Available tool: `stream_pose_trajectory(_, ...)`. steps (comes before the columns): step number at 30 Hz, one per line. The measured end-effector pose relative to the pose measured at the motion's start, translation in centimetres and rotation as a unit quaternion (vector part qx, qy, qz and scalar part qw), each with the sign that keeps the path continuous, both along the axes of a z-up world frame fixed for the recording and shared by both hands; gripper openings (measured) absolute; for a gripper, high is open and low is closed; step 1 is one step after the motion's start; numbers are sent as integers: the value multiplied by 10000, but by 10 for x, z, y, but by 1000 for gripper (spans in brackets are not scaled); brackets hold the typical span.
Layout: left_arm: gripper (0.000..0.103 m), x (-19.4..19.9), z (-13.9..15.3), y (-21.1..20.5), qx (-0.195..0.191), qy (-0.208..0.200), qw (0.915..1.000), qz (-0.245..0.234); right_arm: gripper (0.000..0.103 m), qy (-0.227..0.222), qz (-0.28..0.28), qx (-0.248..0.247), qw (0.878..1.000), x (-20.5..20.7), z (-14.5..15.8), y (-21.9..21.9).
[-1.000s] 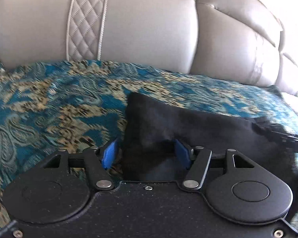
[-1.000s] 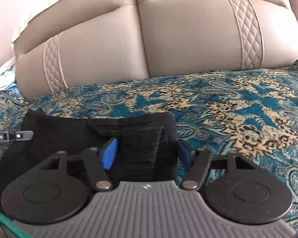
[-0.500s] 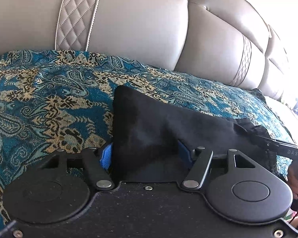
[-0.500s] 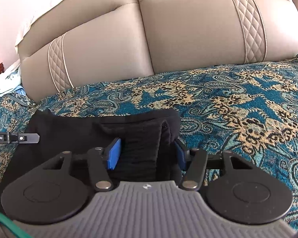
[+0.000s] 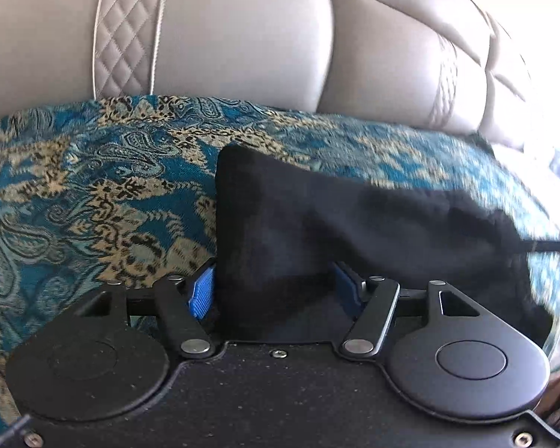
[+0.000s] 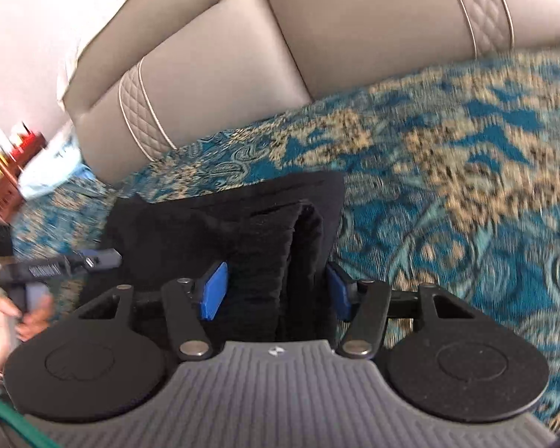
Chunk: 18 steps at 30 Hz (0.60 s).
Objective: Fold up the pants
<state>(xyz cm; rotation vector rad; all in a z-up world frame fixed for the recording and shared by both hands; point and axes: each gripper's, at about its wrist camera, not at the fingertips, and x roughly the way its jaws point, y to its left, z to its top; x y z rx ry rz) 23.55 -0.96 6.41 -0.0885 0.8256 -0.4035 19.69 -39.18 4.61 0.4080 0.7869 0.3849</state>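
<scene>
Black pants (image 5: 317,231) lay folded into a compact bundle on the paisley bedspread (image 5: 93,194), toward its rear edge near the padded beige headboard (image 5: 242,44). The left gripper (image 5: 276,291) straddled the bundle's left end, its blue pads (image 5: 199,293) against the cloth but apart; whether they pressed could not be told. The right gripper (image 6: 276,291) straddled the ribbed right end (image 6: 265,254), jaws opening after a brief squeeze half a second earlier — a sign, in our judgement, that the fold was set and release was beginning. Its view had tilted and blurred since then. Materials: soft matte knit, stacked in rounded layers; woven teal-and-gold spread, slightly rumpled; smooth quilted leatherette — all yielding surfaces.
</scene>
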Motion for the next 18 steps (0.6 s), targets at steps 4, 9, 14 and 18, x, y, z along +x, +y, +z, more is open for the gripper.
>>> stream_pose_trajectory(4,61,-1,-2,2,-31,-42,10000,74,70,115,-9,348,9993,9,-5,-9)
stream_pose_trajectory(9,61,13,-2,1,-259,18,9992,291,70,-48,-58,301,9995,28,-7,3)
stream_pose_trajectory(14,61,28,-5,0,-457,35,9980,426,69,-302,-66,118,9995,36,-10,17)
stream_pose_trajectory(18,64,30,-7,1,-547,-28,9977,409,60,-547,-43,-264,9981,30,-10,32)
